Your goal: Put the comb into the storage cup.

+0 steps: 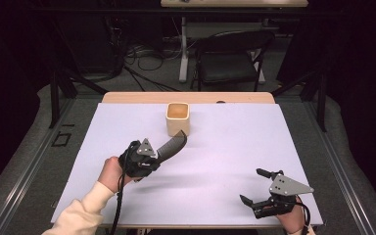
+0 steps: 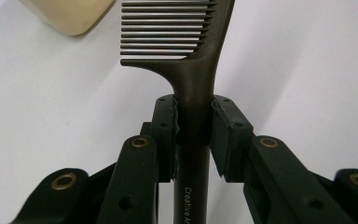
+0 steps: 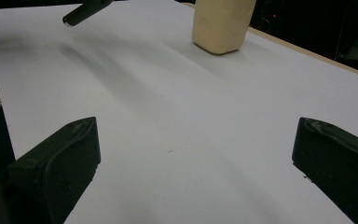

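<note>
Centrally in the high view lies the broad white rectangular table surface (image 1: 225, 147), which carries all the work. Above it, at upper centre of the frame and well behind the table, stands a black folding chair (image 1: 230, 58).

On the table, near its far edge at centre frame, stands the cream square-sided open cup (image 1: 178, 119), upright with its mouth facing up. This placement appears deliberate: judged from the layout, it serves as the receptacle for the item in hand.

At left of centre, the left gripper (image 1: 152, 157) is pinched firmly on the dark grey plastic comb (image 1: 172, 144). In the left gripper view the jaws press both sides of the comb's handle (image 2: 193, 121) just below the toothed section, teeth pointing to frame left. Gripping low on the handle leaves the toothed end free and projecting forward, which suits inserting that end into the cup. The comb tip is raised off the table, just beside the cup's near wall.

At lower right of the high view, the right gripper (image 1: 254, 186) has its jaws spread wide and holds nothing. It is parked well apart from the cup, presumably to keep the approach path unobstructed.
</note>
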